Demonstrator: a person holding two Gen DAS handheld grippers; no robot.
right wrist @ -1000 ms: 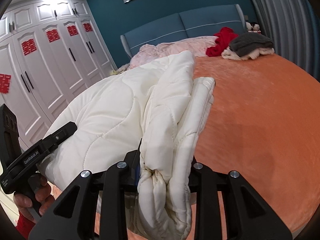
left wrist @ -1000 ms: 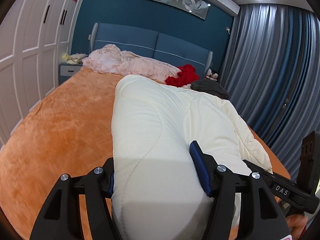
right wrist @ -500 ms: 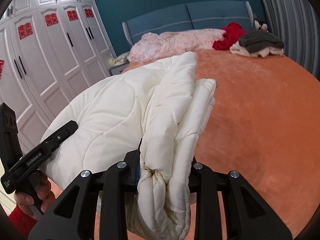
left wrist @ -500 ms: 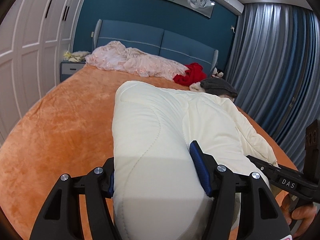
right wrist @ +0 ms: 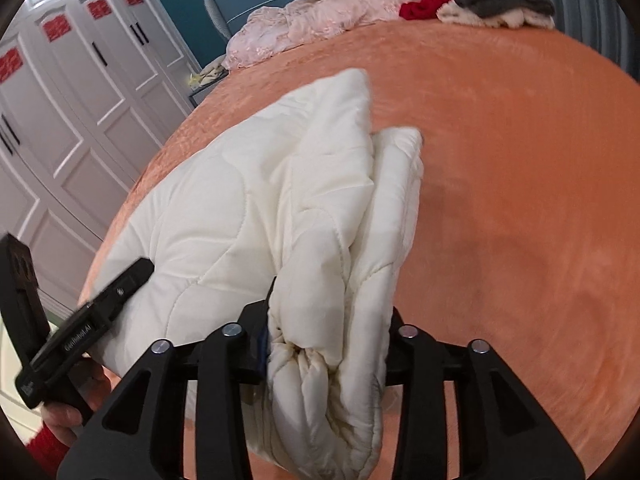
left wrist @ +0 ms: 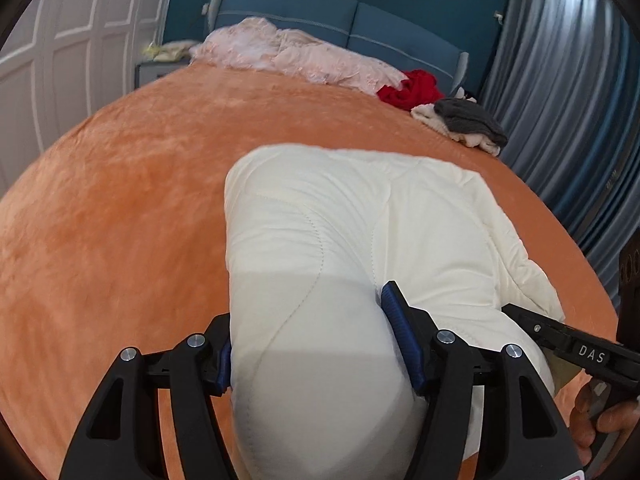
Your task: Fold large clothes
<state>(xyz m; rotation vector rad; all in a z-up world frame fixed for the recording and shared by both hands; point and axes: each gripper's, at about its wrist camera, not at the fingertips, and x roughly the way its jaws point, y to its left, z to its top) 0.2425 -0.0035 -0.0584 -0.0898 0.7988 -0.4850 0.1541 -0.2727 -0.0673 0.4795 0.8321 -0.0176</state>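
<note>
A thick cream quilted garment (left wrist: 360, 220) lies folded in a bundle over the orange bed cover (left wrist: 120, 200). My left gripper (left wrist: 308, 340) is shut on the bundle's smooth folded end near the bed's front edge. My right gripper (right wrist: 328, 336) is shut on the gathered layered edges of the same cream garment (right wrist: 248, 216). The left gripper's body (right wrist: 80, 320) shows at the left of the right wrist view. The right gripper's body (left wrist: 580, 352) shows at the right of the left wrist view.
A pink crumpled blanket (left wrist: 296, 56), a red cloth (left wrist: 412, 88) and a grey and cream pile (left wrist: 468, 120) lie by the blue headboard (left wrist: 352, 20). White wardrobes (right wrist: 60, 120) stand left, grey curtains (left wrist: 568, 100) right.
Both grippers have lowered and tilted down with the cream garment. The bundle now rests lower and flatter on the orange cover. Both grips are unchanged.
</note>
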